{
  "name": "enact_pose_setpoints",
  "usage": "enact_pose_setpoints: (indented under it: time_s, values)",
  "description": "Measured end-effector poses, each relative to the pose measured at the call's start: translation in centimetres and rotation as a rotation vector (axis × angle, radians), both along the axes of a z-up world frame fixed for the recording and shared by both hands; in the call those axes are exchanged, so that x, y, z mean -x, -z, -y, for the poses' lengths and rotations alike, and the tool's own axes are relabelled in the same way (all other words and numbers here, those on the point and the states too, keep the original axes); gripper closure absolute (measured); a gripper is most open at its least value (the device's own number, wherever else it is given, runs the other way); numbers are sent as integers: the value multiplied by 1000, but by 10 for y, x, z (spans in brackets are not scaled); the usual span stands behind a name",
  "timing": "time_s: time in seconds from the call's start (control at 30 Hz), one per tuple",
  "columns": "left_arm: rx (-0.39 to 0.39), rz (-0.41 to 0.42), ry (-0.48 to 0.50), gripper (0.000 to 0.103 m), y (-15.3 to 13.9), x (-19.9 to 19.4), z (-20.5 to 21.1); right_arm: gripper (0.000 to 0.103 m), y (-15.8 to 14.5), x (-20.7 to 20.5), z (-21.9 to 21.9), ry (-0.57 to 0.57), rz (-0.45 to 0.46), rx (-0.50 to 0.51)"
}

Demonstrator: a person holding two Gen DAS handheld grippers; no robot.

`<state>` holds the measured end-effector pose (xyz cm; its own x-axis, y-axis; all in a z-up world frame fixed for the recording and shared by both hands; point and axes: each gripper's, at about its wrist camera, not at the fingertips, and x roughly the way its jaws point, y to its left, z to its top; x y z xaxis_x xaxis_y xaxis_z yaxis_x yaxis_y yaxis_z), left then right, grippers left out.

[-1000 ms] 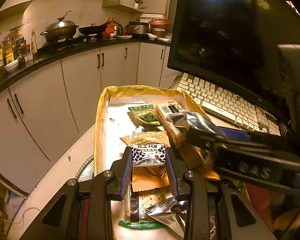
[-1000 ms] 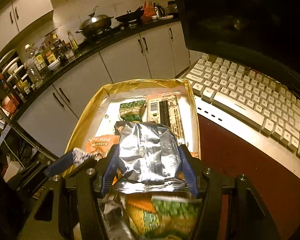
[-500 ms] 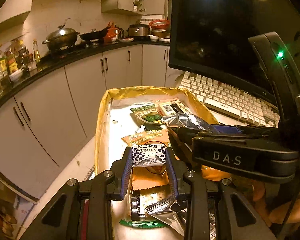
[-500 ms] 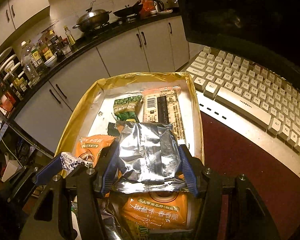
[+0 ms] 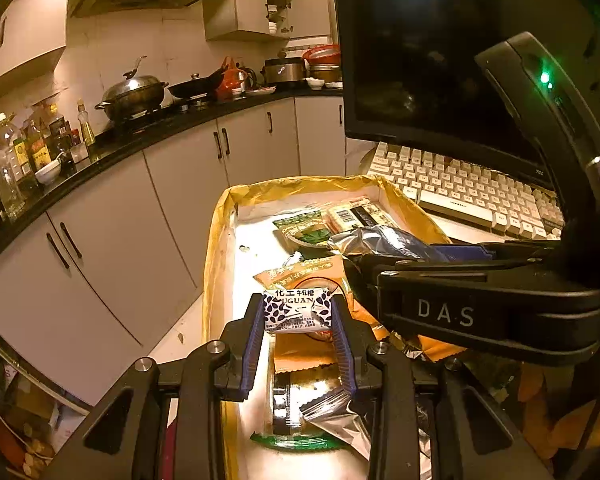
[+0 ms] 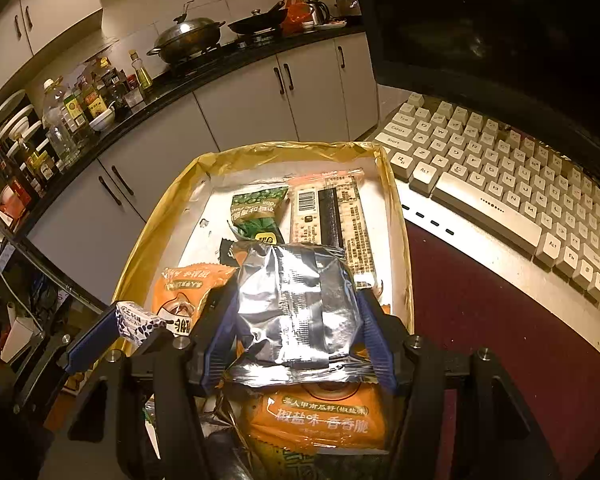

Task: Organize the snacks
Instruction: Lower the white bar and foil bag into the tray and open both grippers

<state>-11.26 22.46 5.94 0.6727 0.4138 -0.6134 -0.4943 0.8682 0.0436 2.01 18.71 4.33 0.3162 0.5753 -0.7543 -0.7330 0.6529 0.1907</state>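
Observation:
My left gripper (image 5: 298, 312) is shut on a small white-and-blue candy packet (image 5: 297, 310), held above the gold-lined box (image 5: 216, 248). My right gripper (image 6: 296, 316) is shut on a silver foil snack bag (image 6: 296, 304), above the same box (image 6: 148, 240). In the box lie a green pea packet (image 6: 256, 212), a long beige bar packet (image 6: 334, 216) and an orange seed packet (image 6: 184, 292). Another orange packet (image 6: 320, 420) lies under my right gripper. The right gripper shows at the right of the left wrist view (image 5: 452, 304); the candy packet shows at the left of the right wrist view (image 6: 138, 322).
A white keyboard (image 6: 512, 184) and a dark monitor (image 5: 440, 60) stand right of the box on a dark red table (image 6: 500, 340). Kitchen cabinets (image 5: 140, 208) and a counter with bottles (image 6: 72, 112) and a wok (image 6: 188, 38) lie beyond and left.
Both grippers have risen and drawn back a little with their packets. The orange packet under the right gripper has come into fuller view.

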Motion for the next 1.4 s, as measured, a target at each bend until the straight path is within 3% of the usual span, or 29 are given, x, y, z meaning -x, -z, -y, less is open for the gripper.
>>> enact_pose_setpoints:
  time_s: [0.73,1.4]
  values:
    - [-89,-13,-44,69,5,2,7,44,1,9,3,-9,22,4]
    - [-101,9,-52,69,-1,10,10,43,-4,13,15,-16,-7,-12]
